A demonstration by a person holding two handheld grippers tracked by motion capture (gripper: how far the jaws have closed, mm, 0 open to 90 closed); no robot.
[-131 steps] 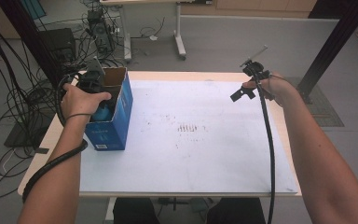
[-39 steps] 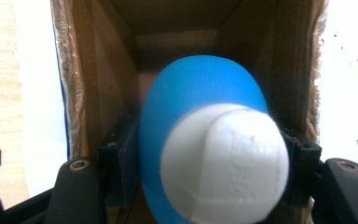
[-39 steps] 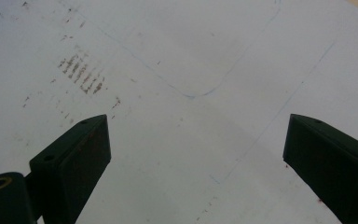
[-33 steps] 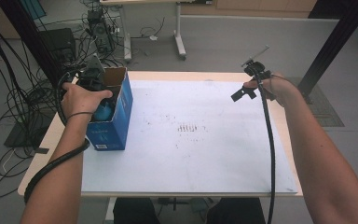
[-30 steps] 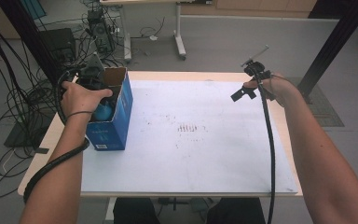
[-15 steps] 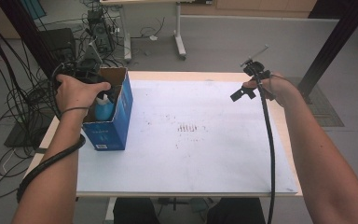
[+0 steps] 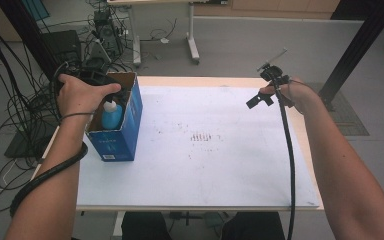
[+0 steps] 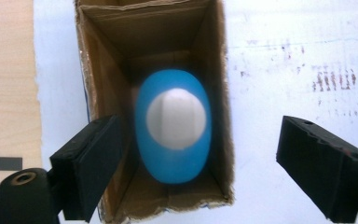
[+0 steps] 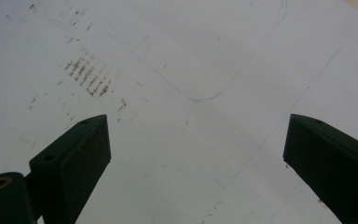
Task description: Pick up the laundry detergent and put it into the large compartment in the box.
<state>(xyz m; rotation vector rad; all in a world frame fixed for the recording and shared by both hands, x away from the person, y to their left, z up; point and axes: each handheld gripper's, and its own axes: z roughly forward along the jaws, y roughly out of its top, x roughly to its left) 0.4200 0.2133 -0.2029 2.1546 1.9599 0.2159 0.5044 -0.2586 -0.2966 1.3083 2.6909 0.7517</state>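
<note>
An open-topped blue cardboard box (image 7: pixel 115 142) stands at the table's left side. Upright inside it is a blue bottle with a white cap (image 7: pixel 112 113). In the left gripper view I look straight down into the box (image 8: pixel 102 93) at the bottle (image 8: pixel 175 154). My left gripper (image 8: pixel 205 168) hovers above the box; its jaws have just been opening and stand wide, clear of the bottle below. A hand (image 7: pixel 80 95) covers this gripper in the high view. My right gripper (image 7: pixel 261 99) hangs open over the white sheet at the far right, nothing between its pads (image 9: pixel 74 158).
A white paper sheet (image 7: pixel 205 170) covers the tabletop, with brownish smudges (image 7: pixel 200 137) near its middle and faint blue pen lines (image 9: pixel 200 98). Cables and equipment (image 7: pixel 25 60) crowd the floor left of the table. A black post (image 7: pixel 360 45) rises at the right.
My left hand has lifted off the box top and its jaws have spread apart, leaving the bottle standing in the box. The right hand has stayed put.
</note>
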